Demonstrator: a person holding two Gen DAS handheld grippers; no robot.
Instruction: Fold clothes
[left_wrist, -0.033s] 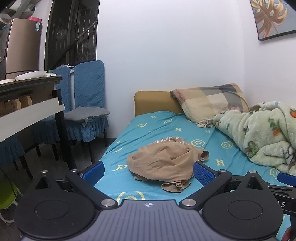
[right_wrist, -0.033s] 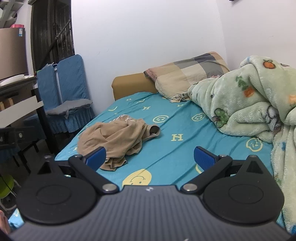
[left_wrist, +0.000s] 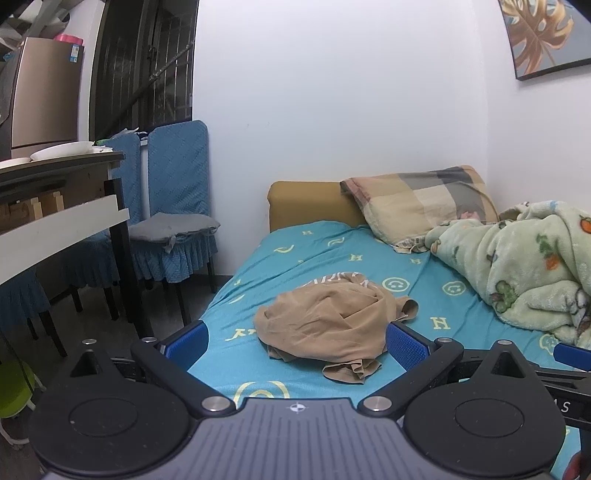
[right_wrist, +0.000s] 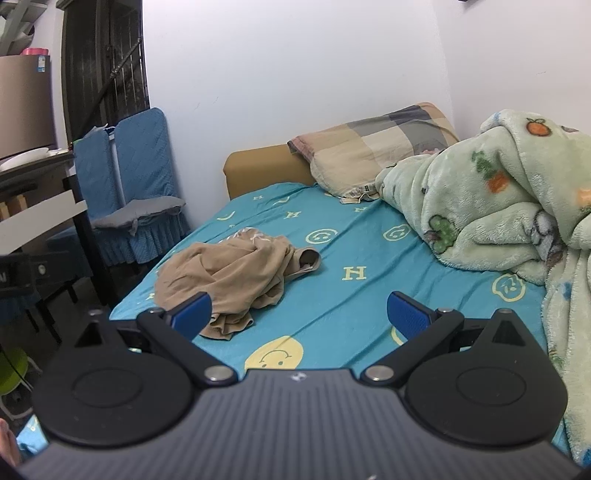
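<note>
The tan garment (left_wrist: 328, 317) lies crumpled in a heap near the left edge of the bed (right_wrist: 369, 295). Both the left gripper (left_wrist: 295, 338) and right gripper (right_wrist: 299, 310) hover wide open, holding nothing. Pinching bunched layers together could leave wrinkles trapped.

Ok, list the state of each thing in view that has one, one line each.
tan garment: crumpled in a heap on the bed sheet, unfolded, not gripped.
left gripper: open, empty, short of the garment.
right gripper: open, empty, over bare sheet.
green blanket: bunched up along the bed's right side.
pillow: propped against the headboard.
bed sheet: spread, lightly wrinkled.
</note>
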